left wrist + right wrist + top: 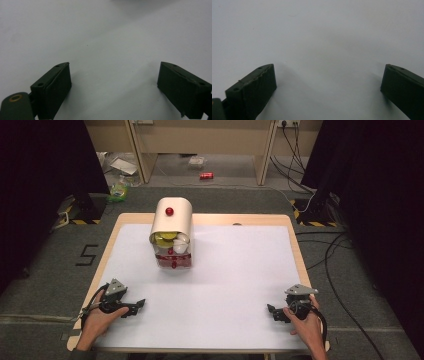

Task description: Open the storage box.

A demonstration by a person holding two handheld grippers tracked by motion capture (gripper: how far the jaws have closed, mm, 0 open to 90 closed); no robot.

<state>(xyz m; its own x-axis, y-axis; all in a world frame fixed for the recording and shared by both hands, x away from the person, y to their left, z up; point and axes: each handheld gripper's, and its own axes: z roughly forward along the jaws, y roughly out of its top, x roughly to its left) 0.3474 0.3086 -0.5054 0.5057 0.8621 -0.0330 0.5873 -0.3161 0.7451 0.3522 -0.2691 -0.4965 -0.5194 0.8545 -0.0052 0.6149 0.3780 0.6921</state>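
White sheeting covers the surface [235, 285], and both grippers rest at its near edge, well apart from the one item standing on it. The left gripper [134, 307] lies at the near left corner with its jaws spread wide and nothing between them; the left gripper view shows bare white sheet between the two black pads [53, 90]. The right gripper [273, 312] lies at the near right corner, likewise wide and empty, as the right gripper view confirms.

The container [172, 234], a cream-coloured box with a rounded lid and a red knob [169, 211], stands at the far centre-left of the surface. Its front is open toward the person. Inside, yellow-green and white pieces [170, 240] sit over a clear lower section with red parts; what these items are cannot be told at this size.

Judgement: no work on the container has begun. Neither gripper touches or approaches it, and its contents appear in place. All handling remains to be done, starting with a reach forward from the near edge to the container.
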